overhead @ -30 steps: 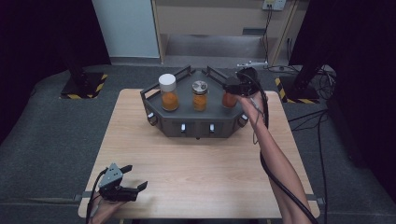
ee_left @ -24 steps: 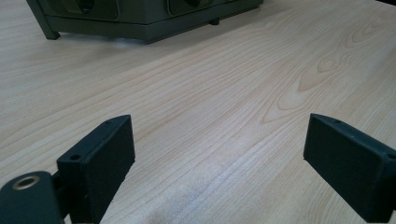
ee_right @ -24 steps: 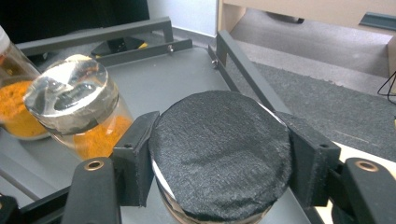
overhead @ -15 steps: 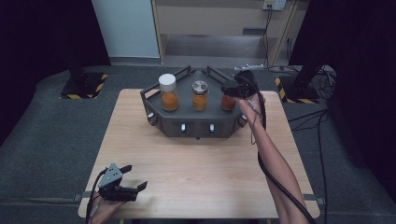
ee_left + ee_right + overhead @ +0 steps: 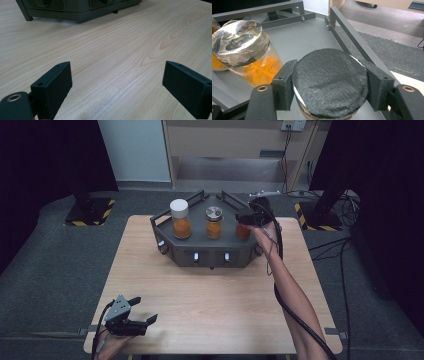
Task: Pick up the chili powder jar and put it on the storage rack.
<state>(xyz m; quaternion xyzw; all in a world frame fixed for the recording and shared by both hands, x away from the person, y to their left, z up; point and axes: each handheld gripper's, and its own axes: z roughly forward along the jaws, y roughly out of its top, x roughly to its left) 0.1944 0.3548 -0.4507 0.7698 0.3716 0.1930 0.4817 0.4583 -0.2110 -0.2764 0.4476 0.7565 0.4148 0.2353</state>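
The black-capped jar [image 5: 329, 82] of orange powder, standing at the right end of the grey tray [image 5: 210, 257] on the wooden surface [image 5: 215, 295], is clamped by the right gripper [image 5: 252, 216]. The left gripper [image 5: 131, 319] is held open, idle. A straight lift seems called for next.

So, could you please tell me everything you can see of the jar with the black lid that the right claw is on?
The black-lidded jar stands upright at the right end of the dark grey tray, beside the foil-topped jar. Its round lid looks like matte, felt-like black material, slightly wrinkled. In the high view orange contents show below the lid, through what looks like clear glass. The right claw is shut on the lid, one jaw pressed against each side.
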